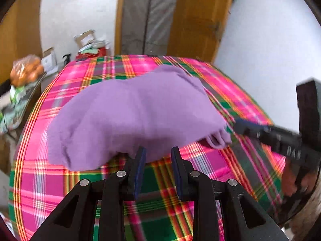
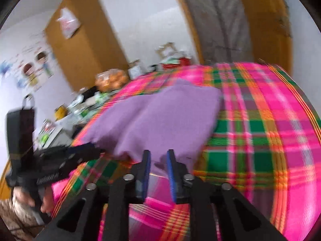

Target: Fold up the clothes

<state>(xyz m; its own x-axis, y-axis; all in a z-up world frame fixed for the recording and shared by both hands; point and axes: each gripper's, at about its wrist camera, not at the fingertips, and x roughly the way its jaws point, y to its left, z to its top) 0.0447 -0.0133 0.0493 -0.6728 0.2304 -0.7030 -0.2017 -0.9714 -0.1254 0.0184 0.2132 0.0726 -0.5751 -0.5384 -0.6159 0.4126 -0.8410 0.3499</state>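
White walls (image 1: 260,40), a wooden wardrobe (image 2: 84,40), cluttered side table (image 1: 18,104), daylit.

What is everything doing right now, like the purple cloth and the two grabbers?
purple cloth: folded over, lying rumpled on the blanket, not gripped.
plaid blanket: spread flat under the cloth.
left gripper: open, holding nothing, at the cloth's near edge.
right gripper: open, holding nothing, at the cloth's near corner.
bag of oranges: resting on the cluttered side table, blurred.
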